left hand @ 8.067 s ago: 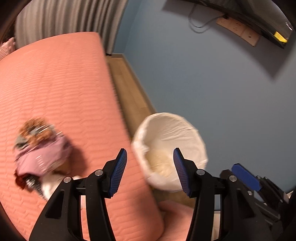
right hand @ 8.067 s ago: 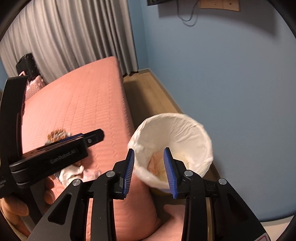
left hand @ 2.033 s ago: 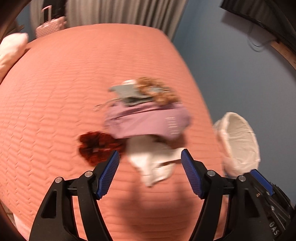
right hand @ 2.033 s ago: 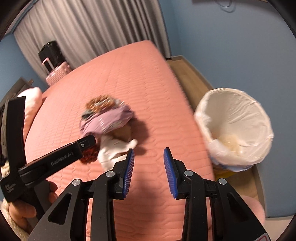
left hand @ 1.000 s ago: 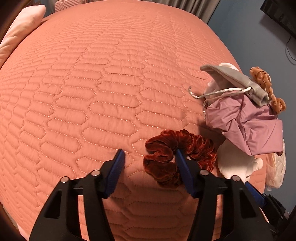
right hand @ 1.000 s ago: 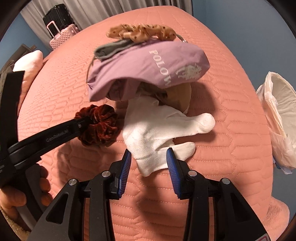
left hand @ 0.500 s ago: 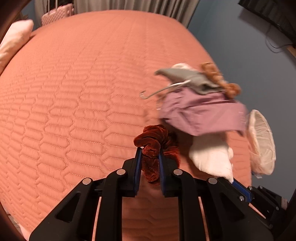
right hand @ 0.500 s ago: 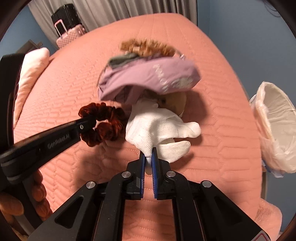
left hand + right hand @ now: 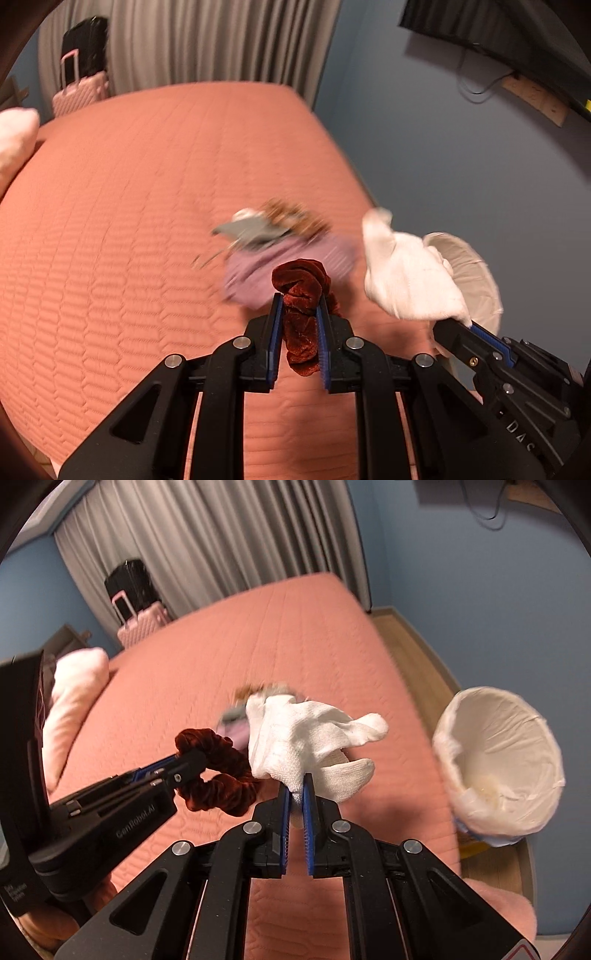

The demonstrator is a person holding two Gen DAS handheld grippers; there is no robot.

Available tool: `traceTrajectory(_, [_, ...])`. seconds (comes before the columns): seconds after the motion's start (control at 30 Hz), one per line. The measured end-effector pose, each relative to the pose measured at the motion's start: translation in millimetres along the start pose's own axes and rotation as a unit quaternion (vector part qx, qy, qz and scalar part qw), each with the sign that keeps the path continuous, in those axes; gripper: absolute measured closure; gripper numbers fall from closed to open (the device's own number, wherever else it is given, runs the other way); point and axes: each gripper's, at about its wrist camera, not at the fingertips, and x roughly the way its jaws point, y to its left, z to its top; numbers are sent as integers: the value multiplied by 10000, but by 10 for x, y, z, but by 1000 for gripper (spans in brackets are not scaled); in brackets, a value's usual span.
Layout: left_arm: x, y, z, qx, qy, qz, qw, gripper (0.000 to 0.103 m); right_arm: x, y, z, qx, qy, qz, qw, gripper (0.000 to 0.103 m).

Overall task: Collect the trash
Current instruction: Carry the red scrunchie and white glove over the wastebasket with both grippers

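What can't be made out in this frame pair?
- Pile left on the bed: motion-blurred in both views; scrunchie and white glove cover parts of it.
- Bin contents: too pale to identify; left view shows only its rim behind the glove.
- Person's hand: cut off, right view's lower-left edge.

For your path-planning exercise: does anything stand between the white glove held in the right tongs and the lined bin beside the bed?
Nothing visible does. The white glove hangs from the right tongs above the bed; only open air and bare bedspread lie between it and the bin.
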Motion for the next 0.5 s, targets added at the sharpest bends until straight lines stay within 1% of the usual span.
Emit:
traceTrajectory(0.27, [-106,-520,183,420,-270,-302,9983,87,-495,-464,190,336,-544,-137,9979,97])
traceTrajectory(0.5, [-119,-965,320,813,-362,-527,9946,87,-746,-860,249,619,-790,-379,9942,97])
